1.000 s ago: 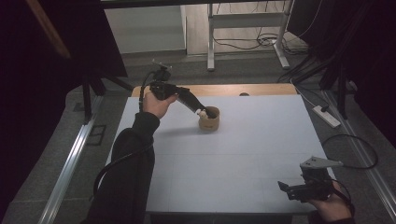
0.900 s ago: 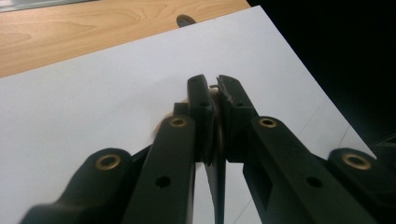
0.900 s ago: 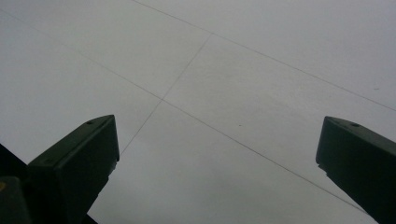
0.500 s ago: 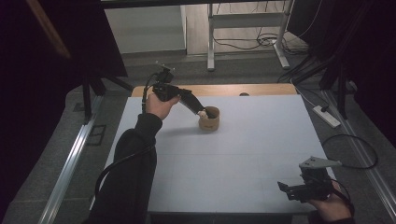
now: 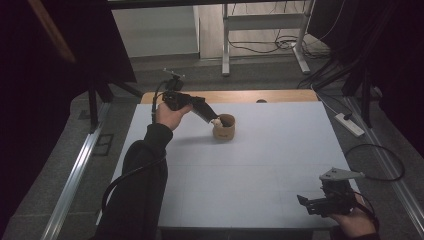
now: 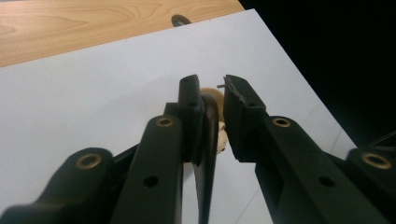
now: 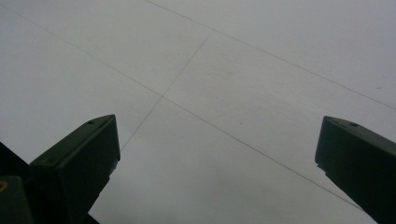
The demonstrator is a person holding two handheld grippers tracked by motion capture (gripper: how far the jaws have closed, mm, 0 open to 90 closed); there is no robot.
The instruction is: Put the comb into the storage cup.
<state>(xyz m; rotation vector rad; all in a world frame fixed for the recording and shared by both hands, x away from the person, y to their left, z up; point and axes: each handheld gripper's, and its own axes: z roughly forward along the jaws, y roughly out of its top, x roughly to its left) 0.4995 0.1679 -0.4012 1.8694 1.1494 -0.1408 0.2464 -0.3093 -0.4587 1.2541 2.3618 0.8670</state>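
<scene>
Left gripper (image 5: 214, 119): held in the person's left hand (image 5: 169, 115) at the far side of the table, its black jaws slanted down to the rim of a small tan cup.
Jaws of the left gripper (image 6: 214, 100): seen slightly parted in the left gripper view; they have just been opening a little. A narrow gap is left between them.
Thing between the jaws: a small pale object (image 6: 221, 138) is seen in the gap, just at the cup's mouth. Whether the pads press on it cannot be told.
Cup (image 5: 224, 127): set upright on the white sheet directly under the jaw tips, touching or almost touching them; its rim (image 6: 212, 95) shows just beyond the tips.
White sheet (image 5: 260, 165): spread over the table under and around the left gripper.
Wooden edge (image 5: 280, 95): a strip of bare table top left uncovered beyond the cup, with a small dark spot (image 5: 261, 101) on it.
Left sleeve (image 5: 137, 195): dark, running back from the gripper toward the near edge, with a cable trailing along it.
Right gripper (image 5: 305, 203): held in the person's right hand (image 5: 352, 222) at the near right corner, well apart from the cup and the left gripper.
Jaws of the right gripper (image 7: 217, 154): spread wide, with bare white sheet between them.
</scene>
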